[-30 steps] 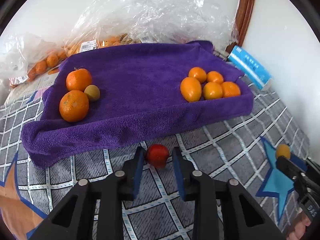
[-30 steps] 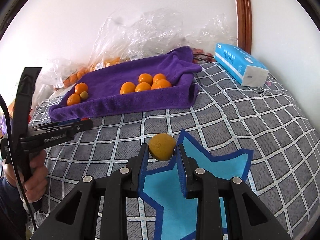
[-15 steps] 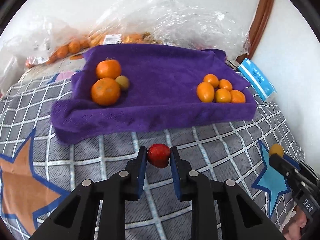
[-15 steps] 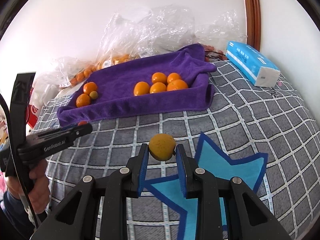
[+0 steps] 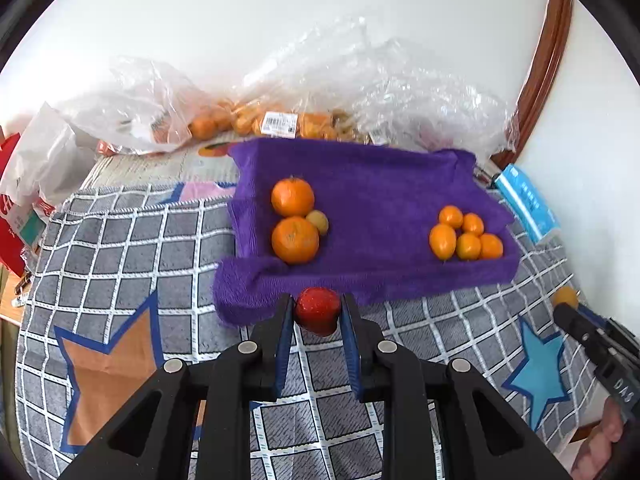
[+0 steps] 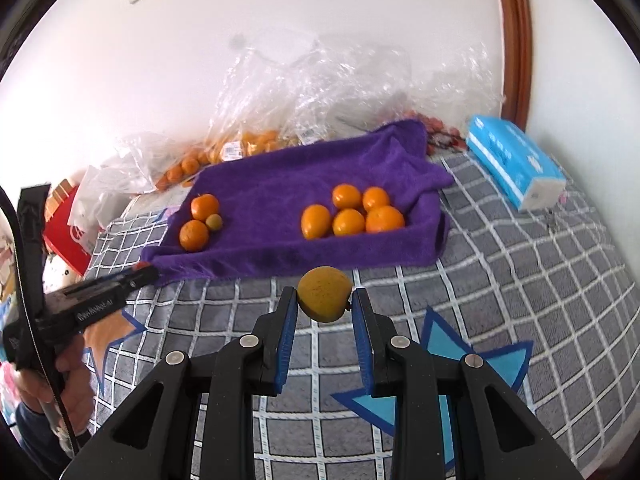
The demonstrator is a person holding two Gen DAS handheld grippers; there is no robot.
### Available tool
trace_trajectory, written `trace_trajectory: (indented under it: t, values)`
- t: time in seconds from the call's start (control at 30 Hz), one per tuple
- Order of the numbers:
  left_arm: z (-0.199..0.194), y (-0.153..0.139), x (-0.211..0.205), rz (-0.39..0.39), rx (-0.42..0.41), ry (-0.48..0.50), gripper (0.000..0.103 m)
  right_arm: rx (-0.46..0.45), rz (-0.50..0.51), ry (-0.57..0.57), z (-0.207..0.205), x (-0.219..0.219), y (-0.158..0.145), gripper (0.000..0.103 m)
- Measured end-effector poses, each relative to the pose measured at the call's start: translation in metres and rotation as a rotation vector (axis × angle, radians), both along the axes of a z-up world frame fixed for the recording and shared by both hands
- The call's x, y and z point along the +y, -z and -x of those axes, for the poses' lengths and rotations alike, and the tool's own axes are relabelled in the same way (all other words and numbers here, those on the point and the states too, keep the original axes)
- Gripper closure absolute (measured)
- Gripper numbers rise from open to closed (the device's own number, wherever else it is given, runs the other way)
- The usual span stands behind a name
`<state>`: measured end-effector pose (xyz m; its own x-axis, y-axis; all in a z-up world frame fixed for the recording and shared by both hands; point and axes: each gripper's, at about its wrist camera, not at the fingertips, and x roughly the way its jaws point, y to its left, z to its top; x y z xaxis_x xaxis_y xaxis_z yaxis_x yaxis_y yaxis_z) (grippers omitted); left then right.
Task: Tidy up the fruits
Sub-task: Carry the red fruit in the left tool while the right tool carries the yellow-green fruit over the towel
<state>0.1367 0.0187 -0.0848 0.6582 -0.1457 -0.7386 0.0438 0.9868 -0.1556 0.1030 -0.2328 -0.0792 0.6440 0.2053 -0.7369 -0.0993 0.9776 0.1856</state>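
My left gripper (image 5: 317,312) is shut on a small red fruit (image 5: 318,309), held above the checked cloth just before the purple towel's (image 5: 380,184) near left edge. My right gripper (image 6: 325,300) is shut on a yellow-orange fruit (image 6: 325,293), held before the purple towel (image 6: 280,176). On the towel, two large oranges (image 5: 295,239) and a small greenish fruit (image 5: 318,222) lie at the left. Several small oranges (image 5: 466,238) lie at the right. The right gripper also shows in the left wrist view (image 5: 568,304), and the left gripper in the right wrist view (image 6: 138,272).
Clear plastic bags with more oranges (image 5: 256,122) lie behind the towel against the wall. A blue tissue pack (image 6: 516,162) lies right of the towel. A red and white bag (image 5: 16,208) sits at the far left. The grey checked cloth (image 5: 120,248) covers the surface.
The left gripper has lifted the red fruit and moved left, toward the towel's left end. The right gripper has carried the yellow-orange fruit closer to the towel.
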Motion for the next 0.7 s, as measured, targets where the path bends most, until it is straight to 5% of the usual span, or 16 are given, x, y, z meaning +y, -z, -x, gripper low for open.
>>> trace_trajectory:
  t: [0.7]
  values:
    - [-0.023, -0.032, 0.004, 0.000, -0.049, -0.029, 0.081, -0.020, -0.012, -0.038, -0.019, 0.015, -0.002, 0.075]
